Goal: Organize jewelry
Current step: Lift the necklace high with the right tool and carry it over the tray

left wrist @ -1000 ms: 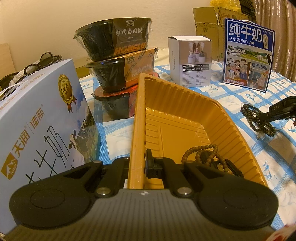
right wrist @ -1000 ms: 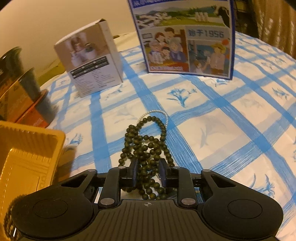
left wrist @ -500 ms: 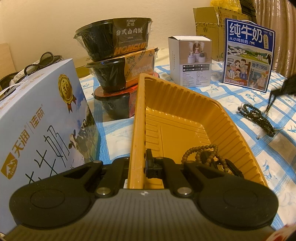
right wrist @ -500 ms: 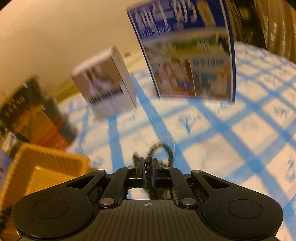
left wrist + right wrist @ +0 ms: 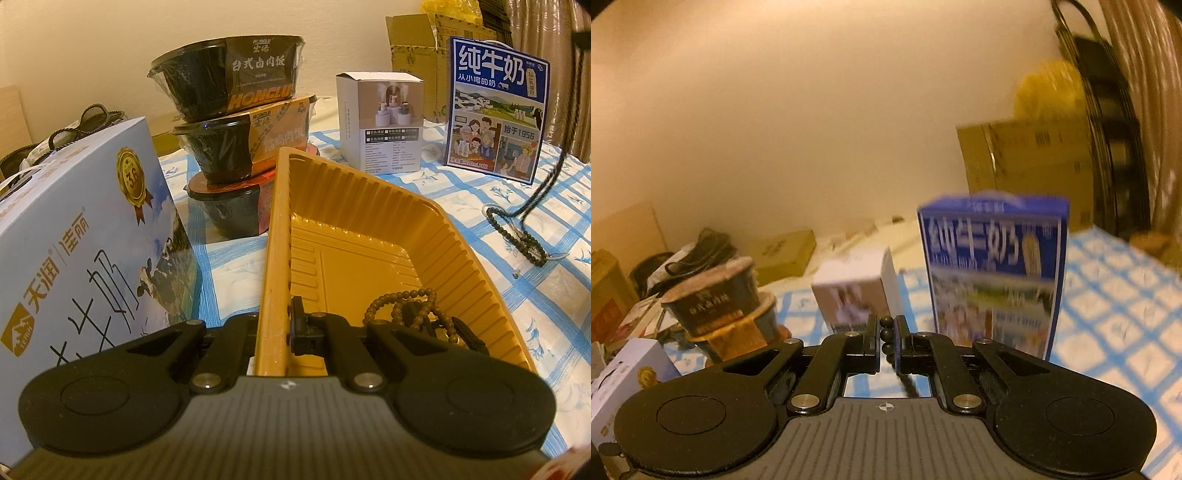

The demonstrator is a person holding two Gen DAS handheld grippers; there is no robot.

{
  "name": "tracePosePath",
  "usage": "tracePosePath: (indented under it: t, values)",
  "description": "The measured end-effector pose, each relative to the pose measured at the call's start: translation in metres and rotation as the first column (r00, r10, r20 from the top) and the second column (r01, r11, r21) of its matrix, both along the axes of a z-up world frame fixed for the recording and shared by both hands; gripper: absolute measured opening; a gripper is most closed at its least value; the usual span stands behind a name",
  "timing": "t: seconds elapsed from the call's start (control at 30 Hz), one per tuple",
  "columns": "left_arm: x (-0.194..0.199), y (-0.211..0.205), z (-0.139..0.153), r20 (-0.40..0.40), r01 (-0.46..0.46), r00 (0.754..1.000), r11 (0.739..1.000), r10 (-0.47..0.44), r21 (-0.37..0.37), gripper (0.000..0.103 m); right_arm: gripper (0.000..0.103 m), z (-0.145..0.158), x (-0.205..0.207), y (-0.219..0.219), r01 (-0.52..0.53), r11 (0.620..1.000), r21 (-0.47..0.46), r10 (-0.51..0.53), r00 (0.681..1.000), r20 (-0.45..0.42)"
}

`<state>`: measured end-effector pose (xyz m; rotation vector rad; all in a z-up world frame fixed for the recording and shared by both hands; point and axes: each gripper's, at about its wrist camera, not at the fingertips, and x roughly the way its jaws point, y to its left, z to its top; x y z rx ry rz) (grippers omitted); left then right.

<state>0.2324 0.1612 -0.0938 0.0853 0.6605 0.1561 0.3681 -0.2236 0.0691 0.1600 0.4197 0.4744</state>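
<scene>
R gripper (image 5: 886, 341) has lifted, pinching the dark bead strand (image 5: 886, 334), its tail dangling below. L gripper (image 5: 273, 332) clamps the yellow tray (image 5: 369, 236) wall; tray sits left & below R claw.

A yellow ribbed plastic tray (image 5: 354, 236) holding a brown bead bracelet (image 5: 402, 306) lies between the blue-white milk carton (image 5: 81, 236) at left and a dark bead strand (image 5: 517, 236) on the table at right.

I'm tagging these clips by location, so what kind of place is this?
Probably a lived-in home, at a table used for storage: a blue-checked tablecloth, stacked instant rice bowls, milk cartons and cardboard boxes against the wall.
</scene>
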Motion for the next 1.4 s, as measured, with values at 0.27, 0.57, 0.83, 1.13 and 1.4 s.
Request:
tracePosePath:
  t: [0.27,0.57,0.83,1.13,1.4]
  values:
    - [0.001,0.000,0.000,0.001,0.001,1.000,1.000,-0.001,0.001,0.003,0.007,0.054,-0.015,-0.015,-0.037,0.999,-0.008,0.037,0.997,0.069]
    - [0.002,0.001,0.000,0.001,0.000,1.000,1.000,0.000,0.000,0.003,0.007,0.111,-0.046,-0.018,-0.102,0.994,-0.039,0.107,0.982,0.158]
    - [0.001,0.001,0.000,0.006,0.003,1.000,1.000,-0.003,-0.001,0.003,0.007,0.140,-0.069,-0.006,-0.167,0.983,-0.072,0.177,0.967,0.183]
    - [0.001,0.001,0.002,0.013,0.002,1.000,1.000,-0.002,-0.009,0.004,0.007,0.156,-0.094,0.016,-0.259,0.962,-0.091,0.272,0.941,0.202]
    - [0.001,0.002,0.002,0.015,0.002,1.000,1.000,-0.002,-0.012,0.004,0.007,0.164,-0.102,0.044,-0.385,0.923,-0.017,0.379,0.899,0.218]
